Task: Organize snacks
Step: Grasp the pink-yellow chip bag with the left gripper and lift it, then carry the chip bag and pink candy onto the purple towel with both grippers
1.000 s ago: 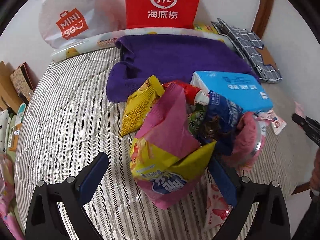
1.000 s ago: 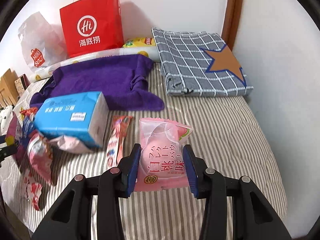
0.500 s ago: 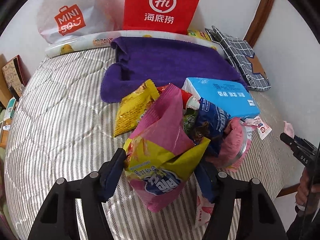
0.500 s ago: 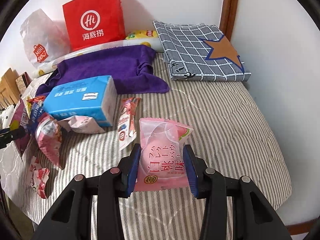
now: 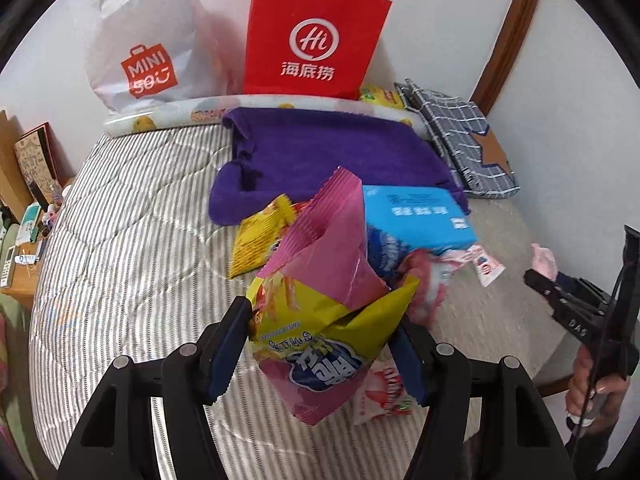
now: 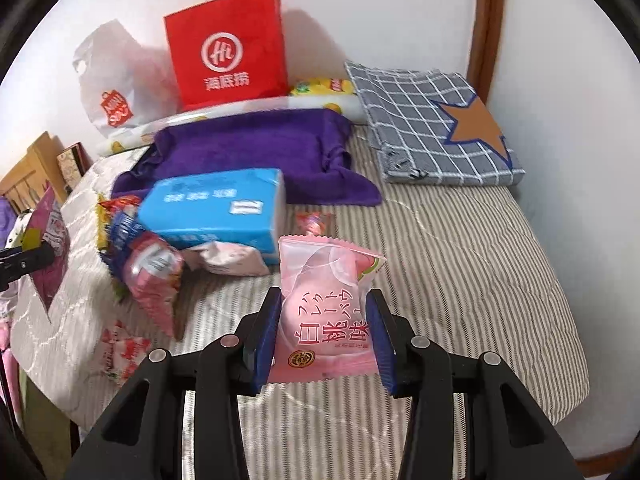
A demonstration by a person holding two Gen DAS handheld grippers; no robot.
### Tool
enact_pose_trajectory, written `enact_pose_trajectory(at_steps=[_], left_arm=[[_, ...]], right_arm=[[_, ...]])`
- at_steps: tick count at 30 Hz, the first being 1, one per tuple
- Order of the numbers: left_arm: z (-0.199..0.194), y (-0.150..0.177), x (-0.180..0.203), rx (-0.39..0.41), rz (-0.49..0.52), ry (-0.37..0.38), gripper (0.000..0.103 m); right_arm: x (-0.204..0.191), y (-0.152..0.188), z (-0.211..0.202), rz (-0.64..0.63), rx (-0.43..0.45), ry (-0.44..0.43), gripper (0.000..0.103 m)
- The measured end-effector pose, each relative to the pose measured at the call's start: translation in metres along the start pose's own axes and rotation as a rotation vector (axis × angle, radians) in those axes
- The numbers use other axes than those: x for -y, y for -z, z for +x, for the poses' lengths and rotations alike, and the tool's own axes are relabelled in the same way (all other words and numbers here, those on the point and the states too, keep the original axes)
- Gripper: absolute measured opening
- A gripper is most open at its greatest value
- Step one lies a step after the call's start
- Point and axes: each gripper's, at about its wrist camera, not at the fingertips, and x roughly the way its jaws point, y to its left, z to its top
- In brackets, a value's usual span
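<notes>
Left tool [image 5: 320, 344] clamped on the pink-yellow chip bag [image 5: 324, 304], lifted clear of the striped bed [image 5: 132, 248]. Right tool [image 6: 324, 340] clamped on the pink peach snack pack [image 6: 324, 316], also above the bed. Remaining snack pile [image 6: 148, 256] lies against the blue tissue pack [image 6: 216, 208], purple towel [image 6: 256, 148] just behind.

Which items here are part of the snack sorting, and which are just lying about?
Job:
- pink-and-yellow snack bag, clamped in left gripper
- pink peach packet, clamped in right gripper
- yellow snack packet, loose on the bed

Lying about:
- purple towel
- blue tissue pack
- red paper bag
- checked cloth
</notes>
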Motion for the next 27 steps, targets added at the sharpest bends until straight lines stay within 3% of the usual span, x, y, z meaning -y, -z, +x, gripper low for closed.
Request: enact_pose_trajectory(at_steps=[12, 27], left_arm=[[-0.012, -0.049, 0.036, 0.037, 0.040, 0.042, 0.065], [0.011, -0.125, 0.038, 0.081, 0.072, 0.010, 0.065]], right_arm=[[-0.014, -0.049, -0.020, -0.020, 0.086, -0.034, 0.042], [-0.021, -0.140, 0.009, -0.029, 0.142, -0.027, 0.042]])
